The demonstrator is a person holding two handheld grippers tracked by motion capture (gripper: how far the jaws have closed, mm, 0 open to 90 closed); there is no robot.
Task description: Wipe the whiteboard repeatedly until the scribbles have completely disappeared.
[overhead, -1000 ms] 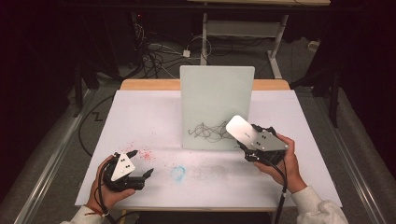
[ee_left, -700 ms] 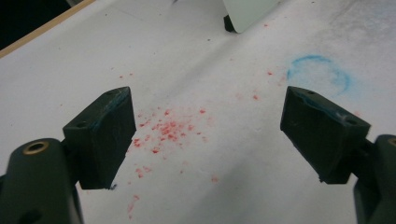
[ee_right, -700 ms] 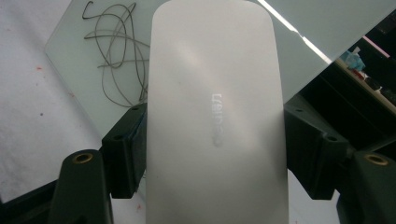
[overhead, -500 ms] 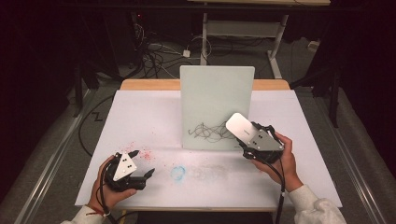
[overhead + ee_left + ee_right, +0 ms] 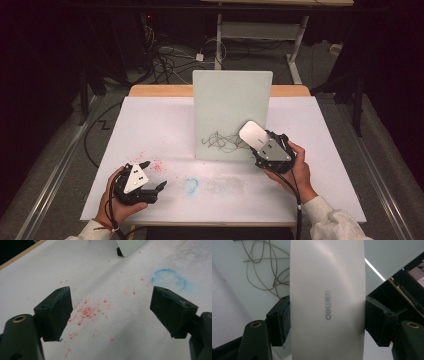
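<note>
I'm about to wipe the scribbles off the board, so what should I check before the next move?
1. Right gripper clamps the white eraser from both sides: ok.
2. Eraser close to the black scribbles on the whiteboard: ok.
3. Eraser face touching the board: cannot tell.
4. Board standing upright at the table middle: ok.
5. Left gripper open, holding nothing, off the board: ok.
6. Red specks and the blue ring lie away from the board: ok.
</note>
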